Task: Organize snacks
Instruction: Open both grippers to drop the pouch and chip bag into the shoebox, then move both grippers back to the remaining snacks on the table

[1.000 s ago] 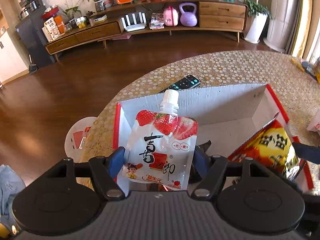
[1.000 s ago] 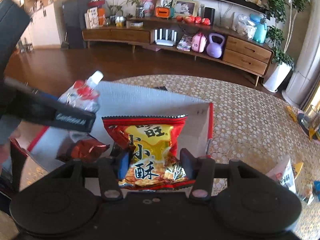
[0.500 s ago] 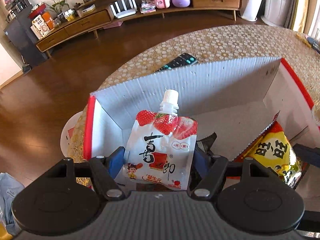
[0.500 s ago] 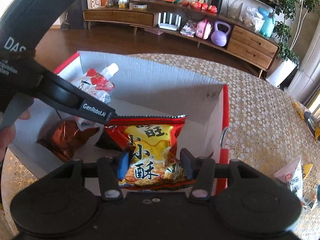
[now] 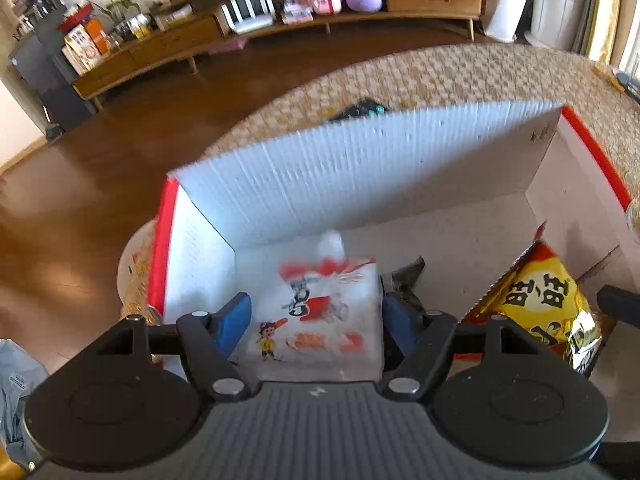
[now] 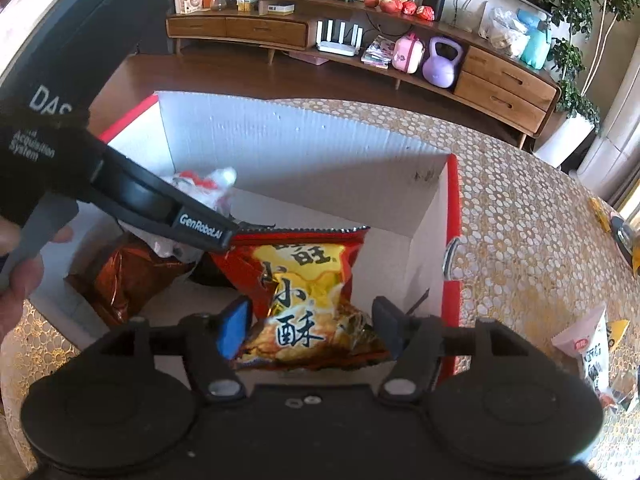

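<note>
Inside the white box (image 5: 360,168) with red rims, my left gripper (image 5: 316,320) is opening. The white strawberry drink pouch (image 5: 320,304) is blurred between its blue pads, and a gap shows at the left pad. In the right wrist view the pouch (image 6: 204,184) sits behind the left gripper's black finger. My right gripper (image 6: 310,328) is opening too. The red and yellow snack bag (image 6: 304,280) leans loose between its spread pads, over the box floor near the right wall. That bag (image 5: 548,308) also shows at the right of the left wrist view.
A brown-red foil bag (image 6: 132,272) and a dark wrapper (image 5: 408,276) lie on the box floor. A remote control (image 5: 360,110) lies behind the far wall. More snack packets (image 6: 592,344) lie on the gold patterned tablecloth (image 6: 520,220) to the right. A hand (image 6: 20,280) holds the left gripper.
Both grippers sank into the box. The right jaws spread and the snack bag tilted loose. The left pads came off the pouch, which now drops in a blur.
</note>
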`<act>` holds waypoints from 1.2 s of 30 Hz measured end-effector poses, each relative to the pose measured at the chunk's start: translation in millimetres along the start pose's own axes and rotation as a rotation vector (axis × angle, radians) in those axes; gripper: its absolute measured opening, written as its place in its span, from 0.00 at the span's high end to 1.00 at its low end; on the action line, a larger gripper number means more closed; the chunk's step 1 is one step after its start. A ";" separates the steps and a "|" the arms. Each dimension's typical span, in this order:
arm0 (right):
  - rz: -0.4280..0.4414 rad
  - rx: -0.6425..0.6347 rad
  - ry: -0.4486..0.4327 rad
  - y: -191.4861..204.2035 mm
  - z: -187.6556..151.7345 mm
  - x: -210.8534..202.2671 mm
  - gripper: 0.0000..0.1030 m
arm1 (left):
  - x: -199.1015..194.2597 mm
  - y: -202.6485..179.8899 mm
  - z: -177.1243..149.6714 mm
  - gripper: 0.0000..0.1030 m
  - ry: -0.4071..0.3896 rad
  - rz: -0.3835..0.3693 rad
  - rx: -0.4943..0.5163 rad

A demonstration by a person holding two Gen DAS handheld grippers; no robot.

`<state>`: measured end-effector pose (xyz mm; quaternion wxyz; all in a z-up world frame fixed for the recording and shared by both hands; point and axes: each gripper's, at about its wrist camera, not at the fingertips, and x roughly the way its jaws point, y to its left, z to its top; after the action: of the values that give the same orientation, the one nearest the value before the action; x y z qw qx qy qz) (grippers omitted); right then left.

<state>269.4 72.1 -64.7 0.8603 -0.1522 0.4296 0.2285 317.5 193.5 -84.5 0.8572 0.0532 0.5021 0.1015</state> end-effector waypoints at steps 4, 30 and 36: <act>0.001 0.005 -0.018 0.0 -2.4 -7.1 0.26 | -13.3 0.8 -0.5 0.20 -0.038 -0.018 -0.007; 0.056 0.078 -0.178 -26.7 -24.4 -107.4 0.01 | -106.7 -6.7 -38.8 0.20 -0.150 -0.086 -0.003; 0.069 0.097 -0.213 -37.2 -38.1 -133.9 0.01 | -134.0 -15.1 -50.0 0.20 -0.179 -0.107 0.015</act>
<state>192.9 -12.1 23.9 0.8991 -0.0706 0.3512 0.2518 212.1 147.8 2.0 0.9024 0.0414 0.4264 0.0465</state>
